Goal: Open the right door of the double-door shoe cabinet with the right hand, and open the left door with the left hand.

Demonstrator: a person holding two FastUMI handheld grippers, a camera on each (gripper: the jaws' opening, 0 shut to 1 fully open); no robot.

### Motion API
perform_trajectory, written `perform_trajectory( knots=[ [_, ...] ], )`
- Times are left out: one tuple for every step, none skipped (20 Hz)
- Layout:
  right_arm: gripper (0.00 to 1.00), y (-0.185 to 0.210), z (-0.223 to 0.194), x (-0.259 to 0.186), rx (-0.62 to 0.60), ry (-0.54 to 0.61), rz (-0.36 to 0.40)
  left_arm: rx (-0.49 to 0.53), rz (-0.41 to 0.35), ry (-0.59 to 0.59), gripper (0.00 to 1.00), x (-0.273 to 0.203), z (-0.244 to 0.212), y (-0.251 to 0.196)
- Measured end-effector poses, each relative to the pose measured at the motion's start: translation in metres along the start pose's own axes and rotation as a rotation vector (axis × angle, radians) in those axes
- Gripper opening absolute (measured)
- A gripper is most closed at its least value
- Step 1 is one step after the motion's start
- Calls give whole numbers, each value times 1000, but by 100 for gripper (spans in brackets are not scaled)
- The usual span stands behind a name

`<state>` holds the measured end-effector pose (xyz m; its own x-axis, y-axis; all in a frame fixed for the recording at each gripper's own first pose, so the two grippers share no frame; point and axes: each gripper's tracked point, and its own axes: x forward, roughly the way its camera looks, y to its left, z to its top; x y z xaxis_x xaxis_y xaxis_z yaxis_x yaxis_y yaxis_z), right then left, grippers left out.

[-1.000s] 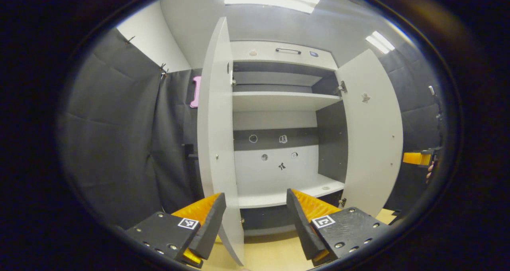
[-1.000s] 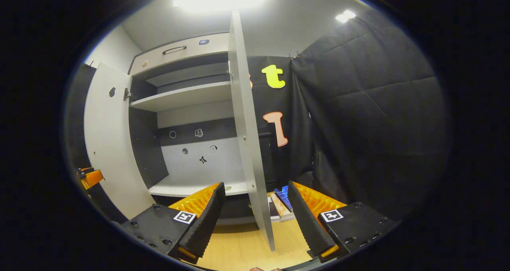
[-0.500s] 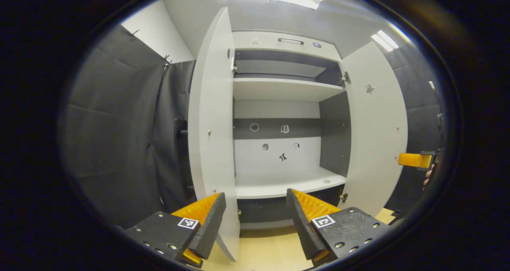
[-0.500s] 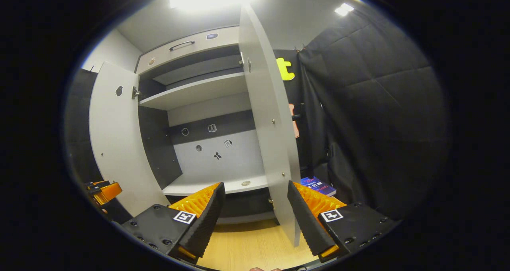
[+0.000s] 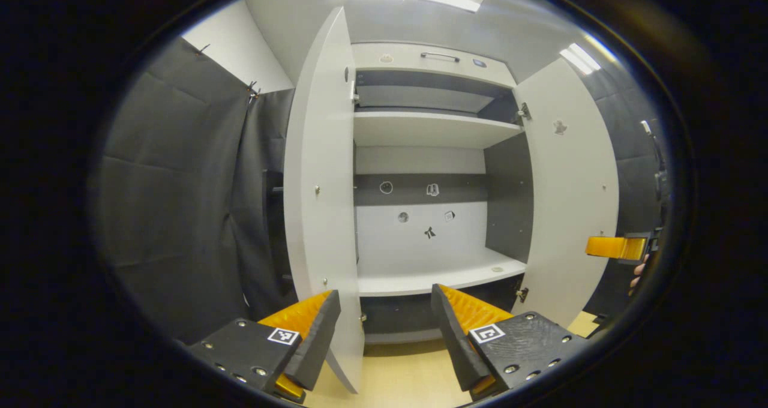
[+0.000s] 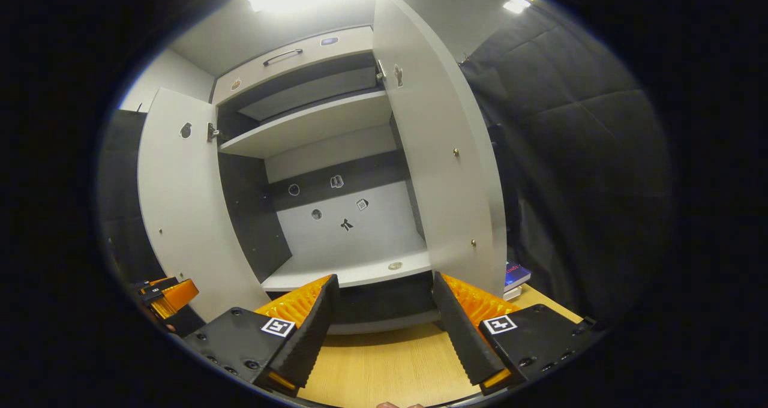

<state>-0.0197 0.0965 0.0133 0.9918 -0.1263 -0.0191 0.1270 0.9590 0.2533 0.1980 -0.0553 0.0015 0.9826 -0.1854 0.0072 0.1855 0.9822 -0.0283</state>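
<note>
The shoe cabinet point(image 5: 420, 132) stands with both doors swung out, showing pale shelves and a dark back band. In the left gripper view the left door point(image 5: 318, 186) hangs nearly edge-on, its lower corner coming down between the fingers of my left gripper point(image 5: 384, 336), close to the left finger point(image 5: 315, 336); the gripper is open. The right door point(image 5: 570, 186) stands wide, and my right gripper point(image 5: 618, 247) shows past it. In the right gripper view my right gripper point(image 6: 384, 336) is open and holds nothing; the right door point(image 6: 444, 174) stands just beyond its right finger point(image 6: 462, 330). The left door point(image 6: 180, 204) and left gripper point(image 6: 168, 294) are at the left.
A drawer front with a handle point(image 6: 282, 56) sits above the top shelf. A small stack of books point(image 6: 513, 274) lies on the floor right of the cabinet. Light wooden floor point(image 6: 372, 366) runs before the cabinet. Black cloth walls close in on both sides.
The right door has swung wider, from between the right gripper's fingers to beyond its right finger. The left door has opened a little more and still sits between the left gripper's fingers.
</note>
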Motion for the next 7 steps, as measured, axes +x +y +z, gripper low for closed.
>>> perform_trajectory(
  knots=[
    [98, -1, -1, 0, -1, 2, -5, -3, 1, 0, 88, 0, 0, 0],
    [98, -4, -2, 0, -9, 4, -13, -3, 3, 2, 87, 0, -1, -2],
    [98, -7, -3, 1, -20, 4, -17, -1, 9, 3, 88, 0, -1, -2],
    [98, -11, -3, 1, -33, 4, -22, 2, 13, 6, 87, 0, -3, -2],
    [98, -11, -3, -1, -48, 0, -23, 4, 15, 8, 87, -1, -4, -2],
    [98, -14, -4, -2, -64, -4, -30, 6, 14, 9, 88, -1, -5, -3],
    [98, -16, -5, -2, -76, -6, -39, 6, 13, 10, 88, -1, -6, -4]
  ],
)
